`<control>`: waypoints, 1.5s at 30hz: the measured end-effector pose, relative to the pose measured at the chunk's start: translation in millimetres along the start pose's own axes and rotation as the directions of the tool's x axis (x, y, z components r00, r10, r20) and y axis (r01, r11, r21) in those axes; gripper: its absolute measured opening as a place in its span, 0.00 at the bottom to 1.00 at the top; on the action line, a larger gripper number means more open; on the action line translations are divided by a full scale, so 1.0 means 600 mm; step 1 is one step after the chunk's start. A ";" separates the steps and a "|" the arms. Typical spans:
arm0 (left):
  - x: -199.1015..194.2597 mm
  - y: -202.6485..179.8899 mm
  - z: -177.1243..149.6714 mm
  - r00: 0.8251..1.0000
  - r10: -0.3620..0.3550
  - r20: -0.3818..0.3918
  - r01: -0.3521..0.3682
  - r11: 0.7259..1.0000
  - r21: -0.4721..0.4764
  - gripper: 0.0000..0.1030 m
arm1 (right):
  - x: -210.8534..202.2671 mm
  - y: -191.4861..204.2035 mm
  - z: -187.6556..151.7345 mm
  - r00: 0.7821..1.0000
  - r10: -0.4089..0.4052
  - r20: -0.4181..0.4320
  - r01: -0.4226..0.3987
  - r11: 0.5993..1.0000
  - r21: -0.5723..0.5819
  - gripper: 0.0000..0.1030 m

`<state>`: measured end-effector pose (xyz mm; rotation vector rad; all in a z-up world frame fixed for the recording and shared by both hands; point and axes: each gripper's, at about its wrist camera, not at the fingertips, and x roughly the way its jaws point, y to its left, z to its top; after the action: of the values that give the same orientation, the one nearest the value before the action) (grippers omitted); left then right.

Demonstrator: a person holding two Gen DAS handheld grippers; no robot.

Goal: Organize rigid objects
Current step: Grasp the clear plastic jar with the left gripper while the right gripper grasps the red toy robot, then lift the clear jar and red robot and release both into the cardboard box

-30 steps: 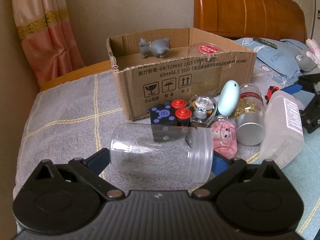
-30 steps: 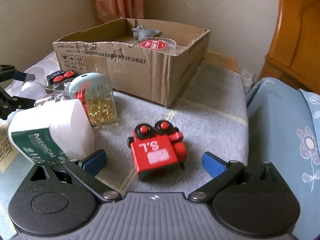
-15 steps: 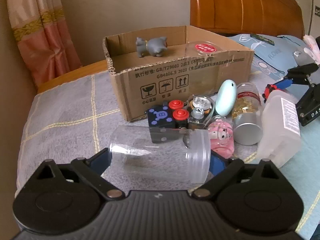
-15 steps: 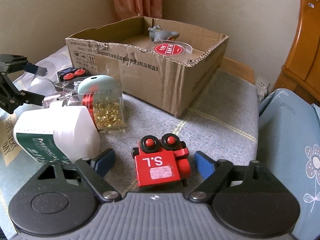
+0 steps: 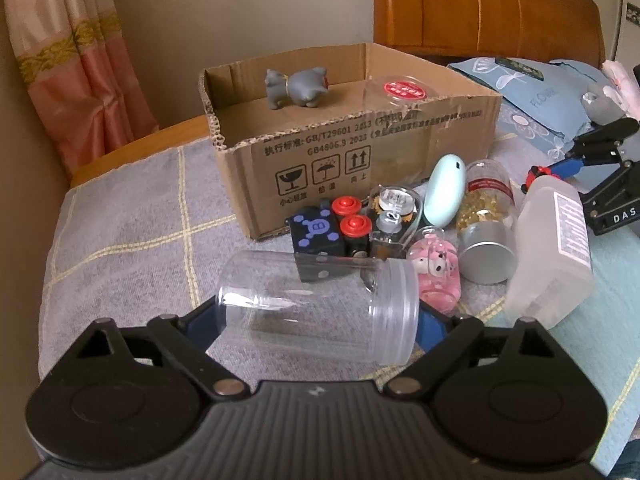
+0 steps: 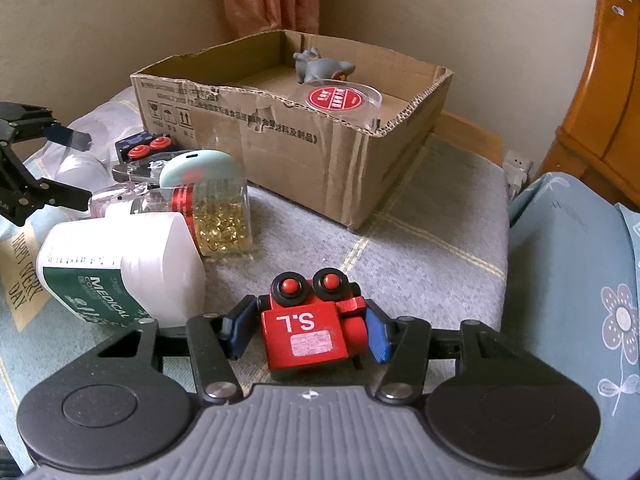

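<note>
The right gripper (image 6: 306, 326) pinches a red wooden toy robot (image 6: 310, 326) marked "S.L" between its blue pads, low over the grey checked blanket (image 6: 420, 240). The left gripper (image 5: 318, 318), jaws wide, clasps a clear plastic jar (image 5: 316, 304) lying on its side, one pad at its base and one at its threaded mouth. Just beyond the jar sit a black dice-like block (image 5: 316, 230), a pink figurine bottle (image 5: 436, 270), a mint-green oval case (image 5: 446, 190), a bottle of golden capsules (image 5: 486, 204) and a white medical bottle (image 5: 550, 256). Behind them an open cardboard box (image 5: 360, 160) holds a grey toy cat (image 5: 296, 88) and a red-labelled clear lid (image 5: 404, 90).
</note>
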<state>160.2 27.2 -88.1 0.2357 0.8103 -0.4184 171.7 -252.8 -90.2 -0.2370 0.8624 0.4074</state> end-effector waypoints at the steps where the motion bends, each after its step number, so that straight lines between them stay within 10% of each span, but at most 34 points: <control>1: -0.002 0.000 0.001 1.000 -0.003 -0.002 0.003 1.000 0.002 0.90 | -0.001 0.000 0.000 1.000 -0.004 -0.004 0.004 1.000 -0.001 0.59; 26: -0.121 -0.013 0.080 0.999 -0.026 0.035 0.022 0.996 0.086 0.91 | -0.129 0.025 0.057 0.998 -0.040 0.041 0.041 0.999 -0.026 0.59; 45: -0.037 -0.002 0.221 0.995 -0.034 0.097 0.026 0.996 0.086 0.91 | -0.136 0.030 0.154 0.992 -0.044 0.120 0.054 0.995 -0.078 0.59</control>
<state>232.5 -15.5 17.3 0.2798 0.7009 -0.4898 179.6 -223.4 30.9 -0.3057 0.7229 0.4071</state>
